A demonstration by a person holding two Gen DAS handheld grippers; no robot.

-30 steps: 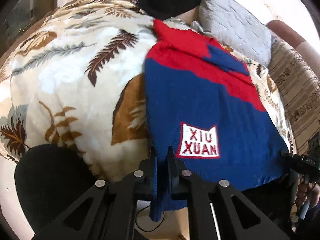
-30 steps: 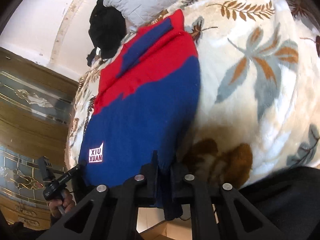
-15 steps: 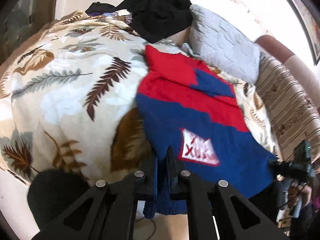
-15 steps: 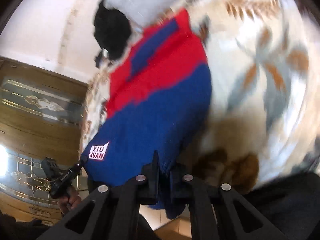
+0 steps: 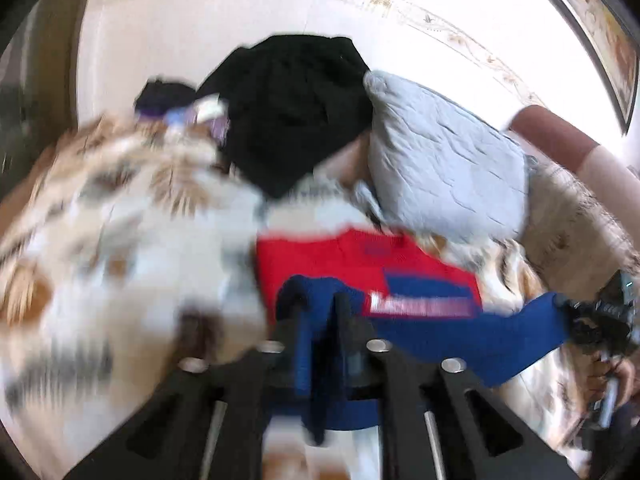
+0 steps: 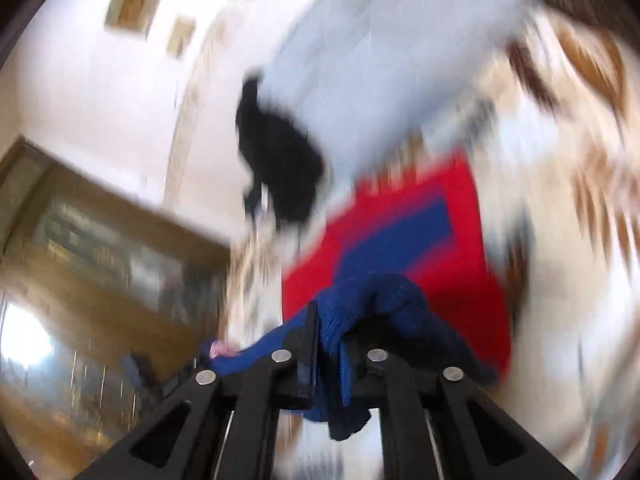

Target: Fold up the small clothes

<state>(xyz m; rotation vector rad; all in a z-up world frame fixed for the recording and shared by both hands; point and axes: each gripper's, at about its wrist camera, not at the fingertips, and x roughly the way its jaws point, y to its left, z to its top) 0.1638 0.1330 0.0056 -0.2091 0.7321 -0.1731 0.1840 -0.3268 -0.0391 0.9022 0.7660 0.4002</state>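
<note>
Both views motion-blurred. Left gripper (image 5: 320, 320) clenched on one corner of the blue hem of the red-and-blue sweater (image 5: 360, 260); right gripper (image 6: 330, 332) clenched on the other hem corner. Hem lifted off the leaf-print blanket (image 5: 120, 220), blue band stretched between the two grippers above the red upper part, which lies on the blanket. Grey pillow (image 5: 440, 160) and black garment (image 5: 292, 108) beyond the sweater
</note>
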